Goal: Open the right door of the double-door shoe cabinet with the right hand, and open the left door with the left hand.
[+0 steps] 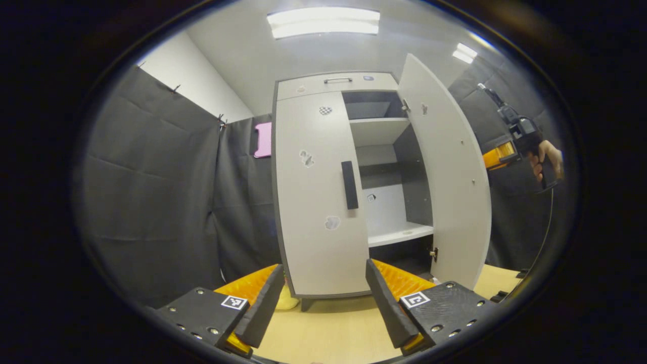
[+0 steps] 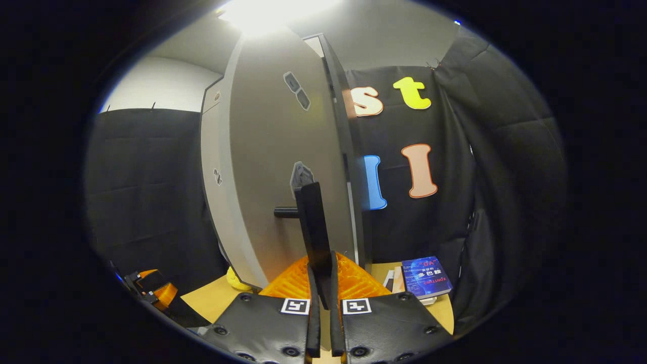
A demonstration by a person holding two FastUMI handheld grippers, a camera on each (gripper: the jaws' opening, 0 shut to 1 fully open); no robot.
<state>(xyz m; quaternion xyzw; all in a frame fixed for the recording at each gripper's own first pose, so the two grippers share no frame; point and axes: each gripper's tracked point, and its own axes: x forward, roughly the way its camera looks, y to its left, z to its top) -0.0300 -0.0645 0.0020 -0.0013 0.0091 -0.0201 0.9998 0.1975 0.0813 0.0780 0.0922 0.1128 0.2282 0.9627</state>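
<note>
Right claw [image 2: 322,283] pinches the right door's handle [image 2: 314,227]; left claw [image 1: 323,298] spread before the closed left door [image 1: 318,192]

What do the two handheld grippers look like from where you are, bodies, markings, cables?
The left gripper has two black wedge-shaped finger mounts with screw heads, each bearing a square black-and-white tag, over ribbed orange parts. The right gripper is built the same: black textured mounts, one tag on each, ribbed orange behind. Seen from the left gripper view, it has a black pistol-style handle, an orange section and a thin dark cable hanging down.
</note>
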